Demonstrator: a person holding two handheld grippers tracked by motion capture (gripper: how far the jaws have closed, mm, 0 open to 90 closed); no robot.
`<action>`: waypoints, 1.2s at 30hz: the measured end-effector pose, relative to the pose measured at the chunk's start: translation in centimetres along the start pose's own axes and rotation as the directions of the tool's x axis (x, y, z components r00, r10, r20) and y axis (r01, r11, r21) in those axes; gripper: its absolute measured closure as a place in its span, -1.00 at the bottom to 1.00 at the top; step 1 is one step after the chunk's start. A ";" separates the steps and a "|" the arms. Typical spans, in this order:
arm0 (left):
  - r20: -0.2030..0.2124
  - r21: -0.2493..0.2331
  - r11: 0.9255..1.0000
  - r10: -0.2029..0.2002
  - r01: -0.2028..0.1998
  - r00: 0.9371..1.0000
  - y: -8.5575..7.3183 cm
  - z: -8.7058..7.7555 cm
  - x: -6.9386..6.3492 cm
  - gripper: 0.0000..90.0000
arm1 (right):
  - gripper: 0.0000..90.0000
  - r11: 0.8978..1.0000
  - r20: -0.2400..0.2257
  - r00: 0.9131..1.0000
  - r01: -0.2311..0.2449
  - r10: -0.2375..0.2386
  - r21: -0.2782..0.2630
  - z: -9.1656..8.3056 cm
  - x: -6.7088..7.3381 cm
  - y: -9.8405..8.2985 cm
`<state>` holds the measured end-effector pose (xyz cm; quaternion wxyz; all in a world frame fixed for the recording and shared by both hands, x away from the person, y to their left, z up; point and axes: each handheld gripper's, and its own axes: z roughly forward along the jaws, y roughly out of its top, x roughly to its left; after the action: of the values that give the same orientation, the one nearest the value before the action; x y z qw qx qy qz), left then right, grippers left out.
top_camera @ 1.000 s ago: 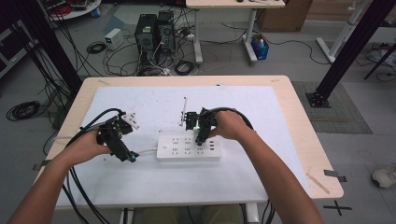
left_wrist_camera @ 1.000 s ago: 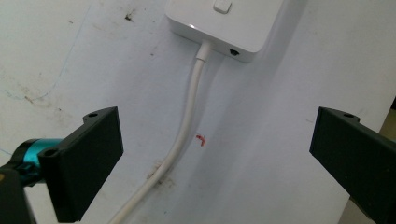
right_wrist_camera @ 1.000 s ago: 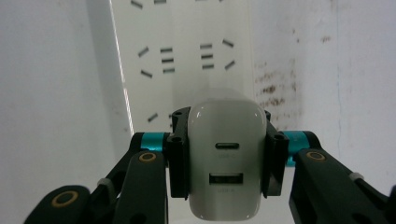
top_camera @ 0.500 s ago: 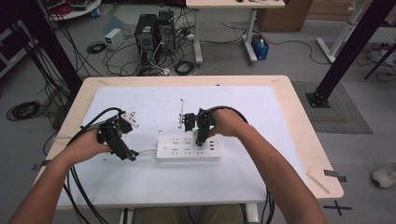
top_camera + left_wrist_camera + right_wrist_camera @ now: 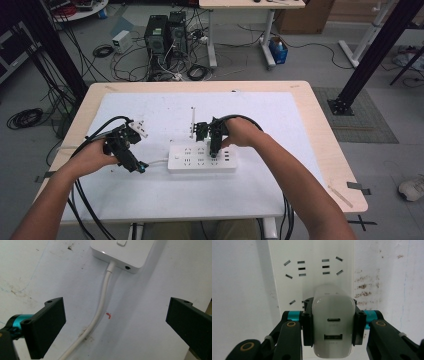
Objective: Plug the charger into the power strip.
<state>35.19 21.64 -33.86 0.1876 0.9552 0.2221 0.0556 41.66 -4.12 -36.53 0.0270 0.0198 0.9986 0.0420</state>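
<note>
The right gripper pinches a white, rounded plastic charger block with two ports on its face; its black fingers press against the block's two sides. The block sits over a white rectangular plastic power strip, above the strip's rows of slots, and whether its prongs are in the slots cannot be told. In the high view the right gripper points down onto the power strip, which lies flat near the middle of the white sheet covering the pale wooden bench.

The left gripper has its black fingers spread wide, with nothing between them but the bench cover and the thin white round cord that leaves the end of the power strip. The cord runs between the fingers without touching either. In the high view the left gripper is just beside the left end of the strip, held low over the bench.
</note>
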 end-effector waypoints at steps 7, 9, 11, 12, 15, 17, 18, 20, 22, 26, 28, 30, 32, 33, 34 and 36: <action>-0.001 0.001 1.000 0.000 0.000 1.000 -0.3 -0.1 0.1 -0.94 | 0.40 1.000 0.033 0.999 0.018 -0.018 0.005 0.1 0.5 0.0; 0.000 -0.003 1.000 -0.004 0.004 1.000 -0.2 0.0 0.1 -0.94 | 0.40 1.000 0.012 1.000 0.014 -0.014 -0.004 0.1 0.2 -0.1; 0.001 -0.005 1.000 -0.005 0.005 1.000 -0.2 0.0 0.0 -0.94 | 0.40 1.000 0.002 1.000 0.006 -0.006 -0.006 0.1 0.0 -0.2; 0.003 0.000 1.000 0.001 -0.001 1.000 -0.1 0.0 0.1 -0.94 | 0.40 1.000 -0.011 1.000 0.001 -0.001 -0.008 0.1 -0.2 -0.2; 0.007 -0.002 1.000 0.000 0.000 1.000 0.1 0.1 0.0 -0.94 | 0.40 1.000 -0.013 1.000 -0.001 0.000 -0.017 0.1 -0.3 -0.3; 0.007 -0.004 1.000 0.004 -0.004 1.000 0.2 0.1 0.1 -0.94 | 0.40 0.998 0.067 0.996 0.055 -0.055 0.006 0.2 1.0 0.0; 0.003 -0.005 1.000 -0.001 0.001 1.000 0.2 0.2 0.1 -0.94 | 0.40 0.999 0.071 0.996 0.053 -0.054 0.012 0.2 1.1 0.0; 0.004 -0.006 1.000 -0.001 0.001 1.000 0.2 0.2 0.1 -0.94 | 0.40 0.998 0.074 0.995 0.062 -0.063 0.022 0.3 1.1 0.2; 0.002 -0.010 1.000 0.001 -0.001 1.000 0.2 0.2 0.1 -0.94 | 0.40 0.997 0.075 0.995 0.064 -0.066 0.031 0.3 1.2 0.3; 0.004 -0.008 1.000 -0.001 0.001 1.000 0.2 0.3 0.1 -0.94 | 0.40 0.999 0.025 0.999 0.040 -0.041 0.037 0.4 0.4 0.5; 0.005 -0.007 1.000 0.000 0.000 1.000 0.3 0.3 0.1 -0.94 | 0.40 0.999 -0.017 0.999 0.032 -0.031 0.044 0.4 -0.3 0.6; 0.002 -0.010 1.000 0.001 -0.001 1.000 0.3 0.2 0.0 -0.94 | 0.40 0.998 -0.043 0.999 0.017 -0.015 0.058 0.4 -0.6 0.8; 0.001 -0.010 1.000 -0.001 0.001 1.000 0.3 0.2 -0.2 -0.94 | 0.40 0.998 -0.050 0.999 0.022 -0.019 0.056 0.5 -0.9 0.8; 0.002 -0.010 1.000 0.004 -0.004 1.000 0.3 0.1 -0.3 -0.94 | 0.40 0.999 -0.041 0.999 0.010 -0.008 0.052 0.5 -0.7 0.7; 0.002 -0.010 1.000 0.005 -0.005 1.000 0.3 0.1 -0.3 -0.94 | 0.40 0.998 -0.029 0.999 0.022 -0.020 0.051 0.5 -0.5 0.7; 0.000 -0.014 1.000 0.004 -0.004 1.000 0.2 0.0 -0.3 -0.94 | 0.40 0.997 0.016 0.999 0.043 -0.044 0.059 0.5 0.3 0.8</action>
<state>35.02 21.32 -33.77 0.1944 0.9542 0.2199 0.0578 41.43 -3.27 -37.00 0.0361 -0.0006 0.9993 0.0120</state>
